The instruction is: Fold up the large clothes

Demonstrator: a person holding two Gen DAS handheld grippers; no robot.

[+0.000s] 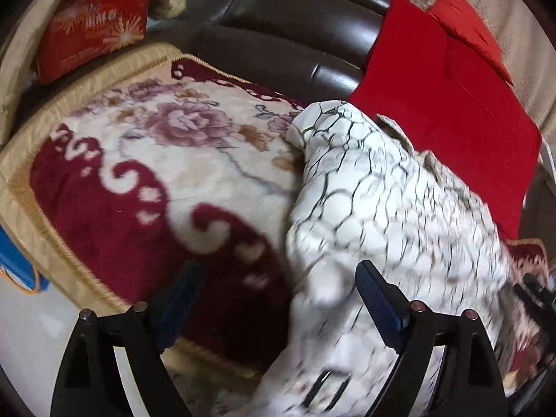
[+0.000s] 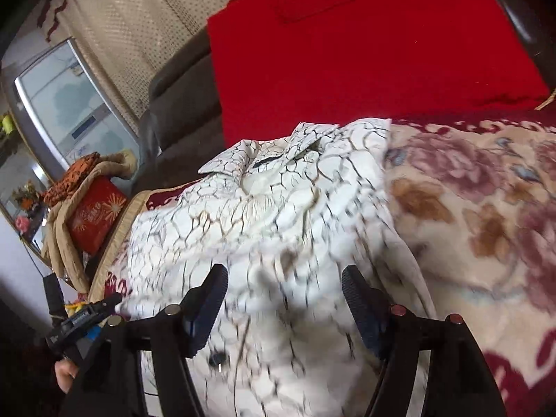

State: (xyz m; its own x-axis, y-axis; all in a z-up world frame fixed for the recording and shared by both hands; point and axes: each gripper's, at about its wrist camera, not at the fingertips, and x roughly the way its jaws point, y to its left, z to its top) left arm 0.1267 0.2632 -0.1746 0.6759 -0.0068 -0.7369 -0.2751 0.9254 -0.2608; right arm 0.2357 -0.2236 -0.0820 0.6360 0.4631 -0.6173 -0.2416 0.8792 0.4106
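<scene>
Though bunched, white crackle-print garment (image 2: pixel 278 215)

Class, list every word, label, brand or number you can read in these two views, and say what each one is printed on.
Nothing can be read with certainty.
Red box: gold lettering among firework bursts, too blurred to read; in the right wrist view it is also too small.
Left tool's label, seen from the right wrist: tiny white print, unreadable.
White crackle-pattern garment: no text visible.
Floral blanket: pattern only.
</scene>
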